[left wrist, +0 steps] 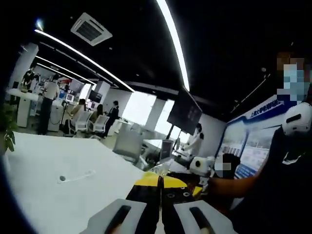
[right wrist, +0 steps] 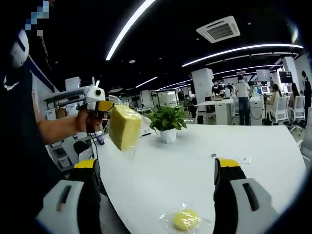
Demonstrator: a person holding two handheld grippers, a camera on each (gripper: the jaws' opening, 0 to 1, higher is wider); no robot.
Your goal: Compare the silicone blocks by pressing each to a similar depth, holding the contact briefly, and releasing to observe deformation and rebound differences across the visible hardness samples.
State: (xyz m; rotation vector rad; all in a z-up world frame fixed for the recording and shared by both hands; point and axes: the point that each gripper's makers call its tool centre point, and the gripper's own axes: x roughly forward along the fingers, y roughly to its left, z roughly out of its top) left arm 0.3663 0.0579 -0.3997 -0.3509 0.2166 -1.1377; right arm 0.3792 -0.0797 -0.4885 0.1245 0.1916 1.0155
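Left hand-held gripper (right wrist: 105,108) is raised over the near-left edge of the white counter (right wrist: 195,161), jaws pinching a yellow silicone block (right wrist: 125,126) that hangs clear of the surface; in the left gripper view the same jaws (left wrist: 158,214) sit nearly closed, with yellow showing just beyond their tips. Right hand-held gripper (right wrist: 158,195) is spread wide, yellow-tipped jaws well apart, holding nothing. On the counter between those jaws lies a second, rounder yellow sample (right wrist: 185,219) in a clear wrapper. A potted plant (right wrist: 167,122) stands further back, mid-counter. Judgement: step in hand is a squeeze-and-hold on the lifted block. To do it well, close to a set depth, hold steady, then release slowly while the right gripper view stays trained on the block's face to read rebound. Repeat at matching depth on the wrapped sample; the wrapper may slip, so press squarely.
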